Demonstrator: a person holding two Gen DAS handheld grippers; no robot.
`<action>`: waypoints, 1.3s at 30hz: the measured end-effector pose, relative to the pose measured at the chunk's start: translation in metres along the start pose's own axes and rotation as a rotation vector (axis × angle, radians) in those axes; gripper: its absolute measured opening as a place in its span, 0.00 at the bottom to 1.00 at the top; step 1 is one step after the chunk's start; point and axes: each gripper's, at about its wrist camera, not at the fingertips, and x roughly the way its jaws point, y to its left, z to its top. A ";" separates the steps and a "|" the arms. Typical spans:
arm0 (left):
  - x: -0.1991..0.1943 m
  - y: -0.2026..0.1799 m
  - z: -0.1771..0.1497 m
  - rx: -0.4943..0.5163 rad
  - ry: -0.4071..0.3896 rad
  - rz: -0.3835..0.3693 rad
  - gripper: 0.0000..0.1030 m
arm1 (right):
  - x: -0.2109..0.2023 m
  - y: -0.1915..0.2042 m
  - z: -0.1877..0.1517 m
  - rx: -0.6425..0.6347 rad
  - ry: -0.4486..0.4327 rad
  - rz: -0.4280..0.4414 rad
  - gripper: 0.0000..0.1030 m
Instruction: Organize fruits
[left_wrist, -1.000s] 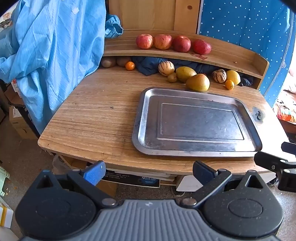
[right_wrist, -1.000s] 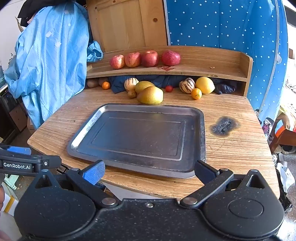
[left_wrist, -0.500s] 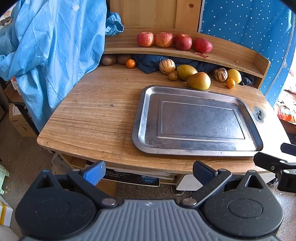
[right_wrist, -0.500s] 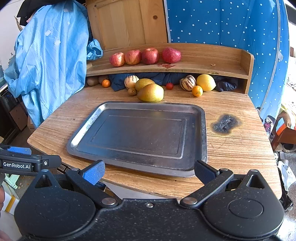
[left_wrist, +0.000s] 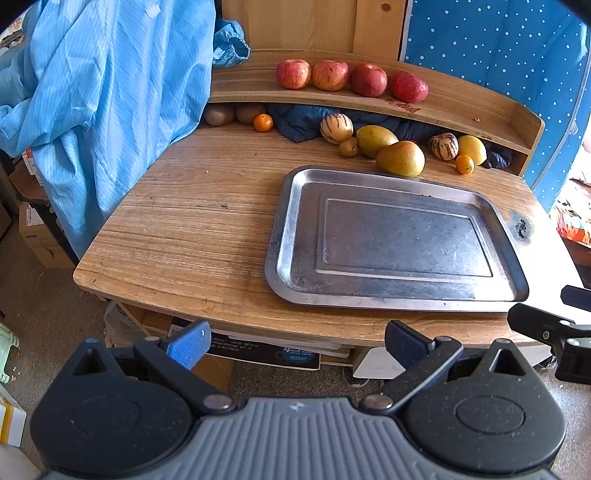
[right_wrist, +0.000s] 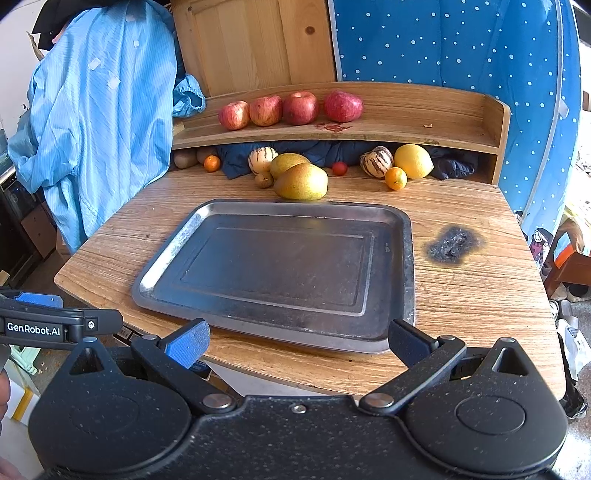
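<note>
reaching with both tongs spread wide and empty, the left gripper (left_wrist: 295, 345) and right gripper (right_wrist: 297, 341) should cross the bare tray (right_wrist: 406, 266) and straddle the nearest mango (right_wrist: 301, 181) at the table's (left_wrist: 177, 221) back edge.

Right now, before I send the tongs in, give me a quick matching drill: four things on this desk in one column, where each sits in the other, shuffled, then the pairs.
Things:
1. red apples
2. metal tray
3. big mango
4. burn mark

Places:
A. on the desk right of the tray
B. lined up on the upper shelf
C. flat on the desk, nothing in it
D. just beyond the tray's far rim

Pairs: 1-B, 2-C, 3-D, 4-A
</note>
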 end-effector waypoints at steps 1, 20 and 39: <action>0.000 0.000 0.000 -0.002 0.002 0.000 0.99 | 0.000 0.000 0.000 0.000 0.000 0.000 0.99; 0.004 0.001 0.003 -0.004 0.013 0.001 0.99 | 0.008 -0.001 0.002 0.002 0.010 0.000 0.99; 0.010 0.003 0.017 0.001 0.015 0.008 0.99 | 0.013 -0.001 0.009 0.015 0.003 0.002 0.99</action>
